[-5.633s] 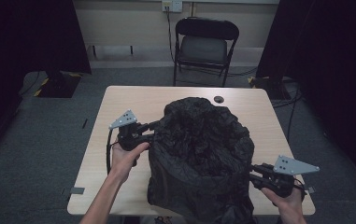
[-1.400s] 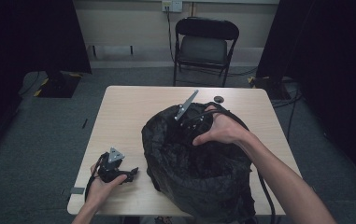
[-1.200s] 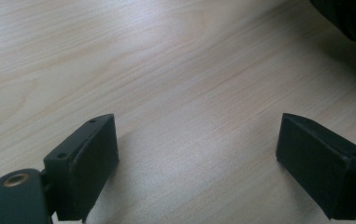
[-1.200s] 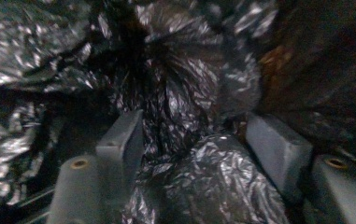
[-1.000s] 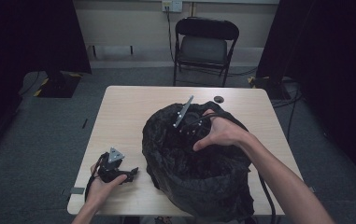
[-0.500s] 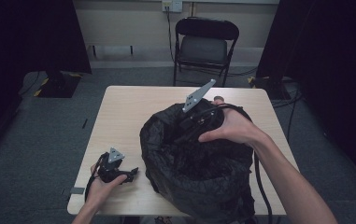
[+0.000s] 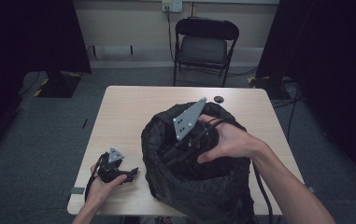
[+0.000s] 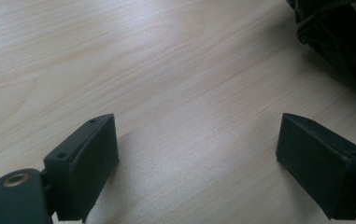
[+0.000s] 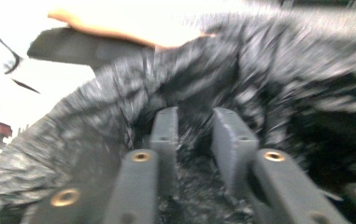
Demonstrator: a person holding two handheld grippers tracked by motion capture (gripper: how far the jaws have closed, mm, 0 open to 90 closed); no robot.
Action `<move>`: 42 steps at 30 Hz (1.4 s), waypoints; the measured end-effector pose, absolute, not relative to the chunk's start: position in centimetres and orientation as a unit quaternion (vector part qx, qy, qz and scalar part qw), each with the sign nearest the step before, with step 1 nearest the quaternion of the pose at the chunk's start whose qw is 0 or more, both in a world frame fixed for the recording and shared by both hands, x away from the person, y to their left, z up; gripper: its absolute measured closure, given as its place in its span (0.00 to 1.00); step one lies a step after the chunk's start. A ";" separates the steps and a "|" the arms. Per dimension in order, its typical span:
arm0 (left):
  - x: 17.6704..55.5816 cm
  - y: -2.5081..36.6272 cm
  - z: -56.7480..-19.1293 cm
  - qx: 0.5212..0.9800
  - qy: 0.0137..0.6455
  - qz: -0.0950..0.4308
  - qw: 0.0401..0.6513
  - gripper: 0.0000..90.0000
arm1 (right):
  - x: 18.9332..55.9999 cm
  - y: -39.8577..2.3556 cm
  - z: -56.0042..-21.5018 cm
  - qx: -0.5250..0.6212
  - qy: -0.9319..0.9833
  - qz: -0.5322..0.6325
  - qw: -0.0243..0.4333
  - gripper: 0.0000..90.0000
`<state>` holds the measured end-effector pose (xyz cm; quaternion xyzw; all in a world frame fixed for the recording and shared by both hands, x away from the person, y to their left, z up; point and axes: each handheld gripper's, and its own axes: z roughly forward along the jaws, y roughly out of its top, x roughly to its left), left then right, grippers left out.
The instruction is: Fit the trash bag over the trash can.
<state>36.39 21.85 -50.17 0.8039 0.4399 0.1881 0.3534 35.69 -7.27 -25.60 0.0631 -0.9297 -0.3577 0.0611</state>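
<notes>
Bench [image 7: 124,112] filling mid-frame of the high view, black bag [image 7: 199,186] sitting lower centre on it. Right gripper [image 7: 168,156] reaching into the bag's open top; right gripper view, blurred, is showing its fingers [image 9: 164,130] having just been closing, now narrowly apart with bag fabric between them; can't tell if gripping. Left gripper [image 7: 131,173] resting lower left on the bench, just beside the bag, fingers [image 8: 89,158] standing wide, holding nothing.

No text, label, brand, number or sign can be read on anything in these views.
</notes>
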 end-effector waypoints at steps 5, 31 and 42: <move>36.4 21.9 -50.2 0.804 0.440 0.188 0.353 0.14 | 35.5 -7.1 -28.3 0.050 -0.948 -0.299 0.099 0.67; 36.5 21.8 -50.2 0.805 0.439 0.188 0.353 0.13 | 35.8 -5.6 -30.7 0.035 -0.976 -0.213 0.032 0.34; 36.5 21.8 -50.2 0.804 0.440 0.189 0.353 0.13 | 36.7 -7.0 -27.2 0.030 -0.954 -0.299 -0.010 0.27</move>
